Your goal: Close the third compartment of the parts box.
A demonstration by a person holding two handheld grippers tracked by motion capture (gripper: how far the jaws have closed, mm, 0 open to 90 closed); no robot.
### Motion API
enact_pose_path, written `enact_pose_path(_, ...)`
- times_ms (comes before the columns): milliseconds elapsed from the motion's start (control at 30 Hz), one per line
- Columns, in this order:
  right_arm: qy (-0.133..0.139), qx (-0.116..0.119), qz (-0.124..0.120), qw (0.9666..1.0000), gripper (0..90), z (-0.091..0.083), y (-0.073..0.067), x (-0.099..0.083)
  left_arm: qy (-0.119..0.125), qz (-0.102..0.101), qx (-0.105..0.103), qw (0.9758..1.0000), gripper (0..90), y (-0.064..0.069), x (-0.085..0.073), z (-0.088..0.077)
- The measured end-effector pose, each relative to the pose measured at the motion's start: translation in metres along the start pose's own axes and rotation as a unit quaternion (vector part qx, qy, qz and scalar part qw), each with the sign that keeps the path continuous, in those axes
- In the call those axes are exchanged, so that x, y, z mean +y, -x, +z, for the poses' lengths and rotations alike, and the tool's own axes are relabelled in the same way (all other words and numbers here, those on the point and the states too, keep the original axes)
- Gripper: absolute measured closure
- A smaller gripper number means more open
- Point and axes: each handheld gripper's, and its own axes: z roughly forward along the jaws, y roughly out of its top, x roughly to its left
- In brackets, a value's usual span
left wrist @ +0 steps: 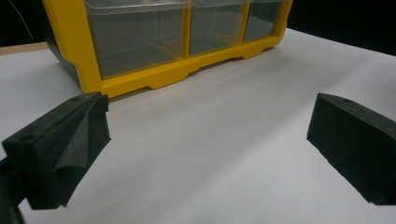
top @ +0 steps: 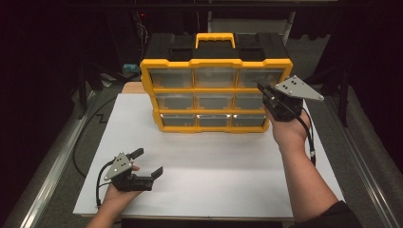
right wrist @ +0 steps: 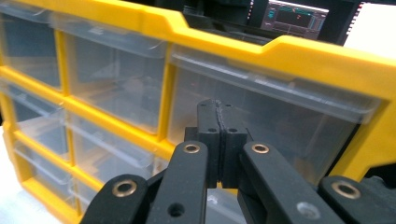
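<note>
Two pairs of fingers, read outward from their tips. Right gripper (right wrist: pixel 218 116): fingers pressed flat together with nothing between them, tips at the clear front of the top right drawer (right wrist: pixel 280 116) of the yellow organizer (top: pixel 216 62); whether they touch the plastic cannot be told. Left gripper (top: pixel 147 164): fingers (left wrist: pixel 60 149) spread wide and holding nothing, low over the white surface (top: pixel 214 175), well apart from the organizer and pointing toward its bottom row.

The organizer stands upright at the far middle of the surface, black body behind a yellow frame, yellow carry handle (top: pixel 215 39) on top, three rows of three clear drawers facing the person.

Progress, as judged: every drawer looks pushed in flush, and none visibly holds anything, so the work on the top right drawer seems barely begun, at the stage of a first push or probe. Opening it, or gripping its lip, is left to do.

Pose: the right hand (top: pixel 287 130) is raised, forearm running up from the near edge, grey plate on top. The left hand (top: pixel 116 194) rests near the front left corner, wrist level.
</note>
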Motion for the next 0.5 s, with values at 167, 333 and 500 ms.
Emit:
enact_pose_path(167, -0.005, 0.006, -0.002, 1.0, 90.0, -0.003, -0.005, -0.012, -0.001, -0.002, 0.001, 1.0, 0.4, -0.001, 0.0, 0.0)
enact_pose_path(333, -0.019, 0.012, 0.007, 0.9997, 90.0, -0.001, -0.007, -0.03, -0.003, -0.004, 0.0, 1.0, 0.4, -0.001, -0.001, 0.0)
enact_pose_path(500, -0.035, 0.017, 0.012, 0.9992, 90.0, 0.002, -0.011, -0.048, -0.002, -0.004, 0.002, 1.0, 0.5, -0.001, -0.001, -0.001)
